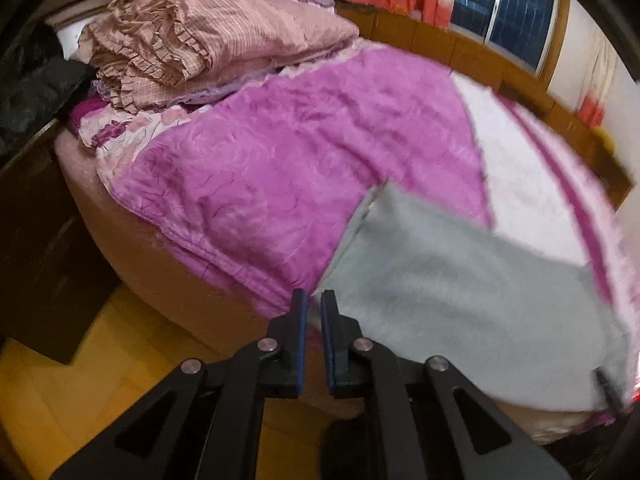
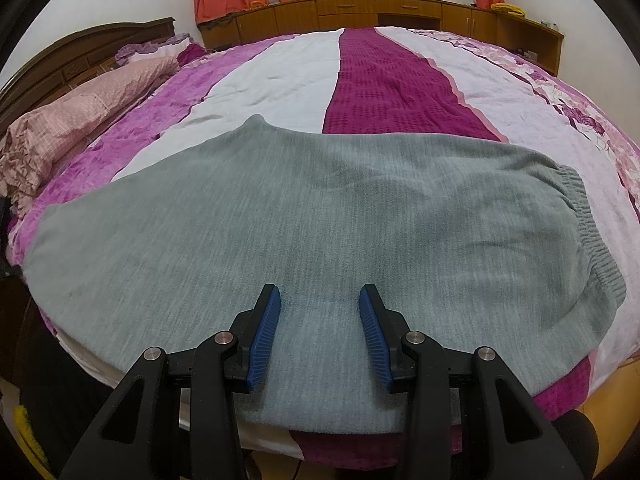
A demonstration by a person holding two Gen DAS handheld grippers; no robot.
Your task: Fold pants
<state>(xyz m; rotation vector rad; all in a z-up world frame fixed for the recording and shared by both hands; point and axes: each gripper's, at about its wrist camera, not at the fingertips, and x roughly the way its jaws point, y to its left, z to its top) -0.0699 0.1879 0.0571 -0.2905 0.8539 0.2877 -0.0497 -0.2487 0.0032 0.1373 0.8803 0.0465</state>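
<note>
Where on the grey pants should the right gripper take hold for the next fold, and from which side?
Probably the ribbed elastic waistband at the right end of the grey pants. It is thick, bunched and slightly raised off the bedspread, so a finger could slip under it. The right gripper, open over the pants' middle, should come from the right, across the edge.

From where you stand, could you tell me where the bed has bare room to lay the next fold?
Free patch: the white and dark magenta striped bedspread beyond the grey fleece pants, towards the wooden cabinets. Crowded: the headboard side, where the pink checked ruffled pillows pile up. The pants already cover the near edge.
</note>
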